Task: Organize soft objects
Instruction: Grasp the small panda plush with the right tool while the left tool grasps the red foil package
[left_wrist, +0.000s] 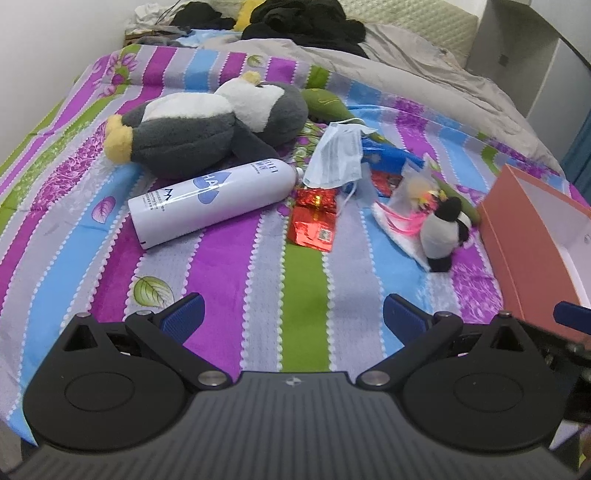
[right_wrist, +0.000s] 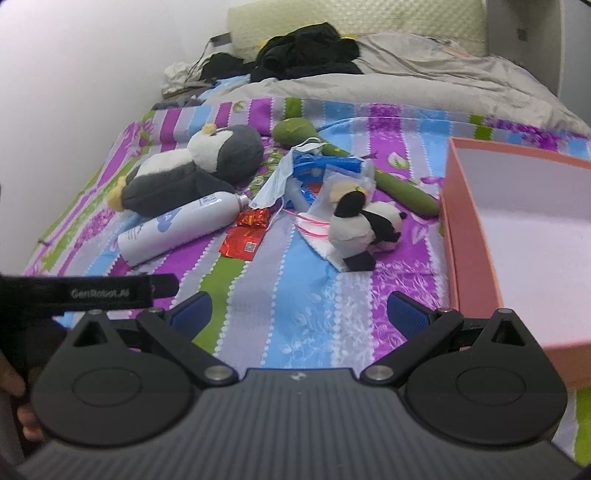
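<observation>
A large grey and white penguin plush (left_wrist: 199, 125) (right_wrist: 184, 173) lies on the striped bed. A small panda plush (left_wrist: 445, 232) (right_wrist: 364, 229) lies on a clear bag near the open pink box (left_wrist: 524, 236) (right_wrist: 465, 229). A green plush (left_wrist: 325, 103) (right_wrist: 406, 188) lies behind them. My left gripper (left_wrist: 293, 317) is open and empty, hovering over the blanket in front of the pile. My right gripper (right_wrist: 299, 314) is open and empty, just left of the box.
A white spray bottle (left_wrist: 210, 199) (right_wrist: 181, 225), a blue face mask (left_wrist: 336, 155) (right_wrist: 277, 181), red foil packets (left_wrist: 314, 221) (right_wrist: 243, 240) and blue packaging (right_wrist: 325, 166) lie among the toys. Dark clothes (left_wrist: 303, 22) and a grey duvet (right_wrist: 406, 88) lie at the head.
</observation>
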